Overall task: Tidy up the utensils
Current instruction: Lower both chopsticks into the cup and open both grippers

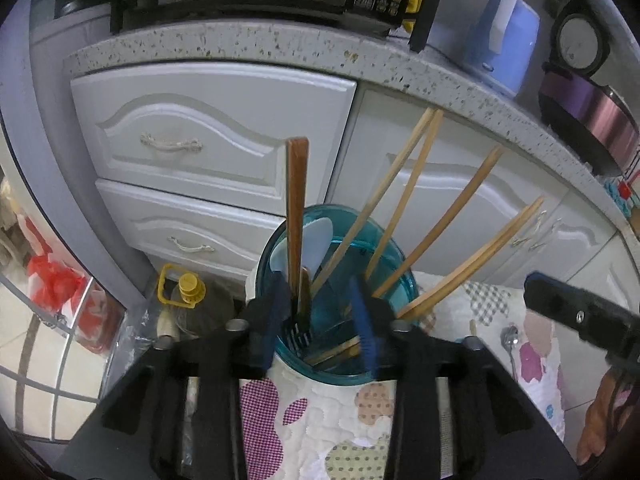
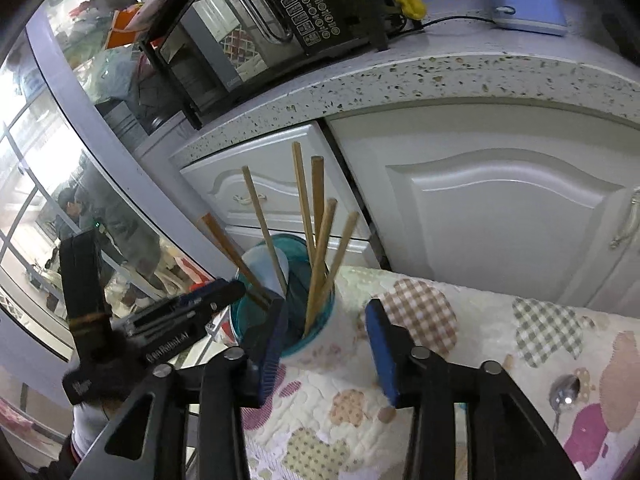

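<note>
A teal utensil holder stands on the patterned cloth. In it are several bamboo chopsticks, a white spoon and a fork with a brown wooden handle. My left gripper is open over the holder's near rim; the fork stands between its blue fingers, close to the left one and not pinched. My right gripper is open just right of the holder, with leaning chopsticks in the gap and nothing pressed. A metal spoon lies on the cloth to the right.
White cabinet doors and drawers rise right behind the holder under a speckled counter with a black microwave. A yellow-capped bottle stands lower left. A glass door is on the left.
</note>
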Motion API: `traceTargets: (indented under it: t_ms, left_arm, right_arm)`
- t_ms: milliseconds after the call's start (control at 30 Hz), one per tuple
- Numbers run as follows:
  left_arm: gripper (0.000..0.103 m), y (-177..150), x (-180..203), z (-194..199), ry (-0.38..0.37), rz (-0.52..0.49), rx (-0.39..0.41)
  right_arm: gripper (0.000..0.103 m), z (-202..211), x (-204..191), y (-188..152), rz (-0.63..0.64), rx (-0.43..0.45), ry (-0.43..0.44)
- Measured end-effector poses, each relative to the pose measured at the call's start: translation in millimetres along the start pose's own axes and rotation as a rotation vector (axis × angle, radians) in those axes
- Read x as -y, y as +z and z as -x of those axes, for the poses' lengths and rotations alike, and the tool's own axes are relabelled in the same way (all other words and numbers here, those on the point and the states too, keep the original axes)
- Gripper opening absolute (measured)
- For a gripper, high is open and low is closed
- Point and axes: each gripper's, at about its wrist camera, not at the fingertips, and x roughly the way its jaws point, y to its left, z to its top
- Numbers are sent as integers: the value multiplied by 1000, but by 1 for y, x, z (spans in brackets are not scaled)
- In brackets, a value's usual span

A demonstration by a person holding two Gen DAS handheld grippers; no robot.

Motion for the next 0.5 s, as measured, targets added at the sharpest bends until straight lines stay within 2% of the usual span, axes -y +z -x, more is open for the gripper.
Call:
traceTargets:
  t_ms: [133,267,367,500]
  left_arm:
    - [46,0,2,19,15,5,36]
    - [47,-3,6,38,34,1,70]
    - [47,-9,10,52,45,-1,94]
    - [48,-20,16,65,44,13,101]
  right_arm:
    - [47,18,-7,-9,41,36,-37]
    - [49,30,-17,-17,84,54,-90]
    - [55,35,-22,-23,102,62,-108]
    - [58,43,-25,-32,105,68,-118]
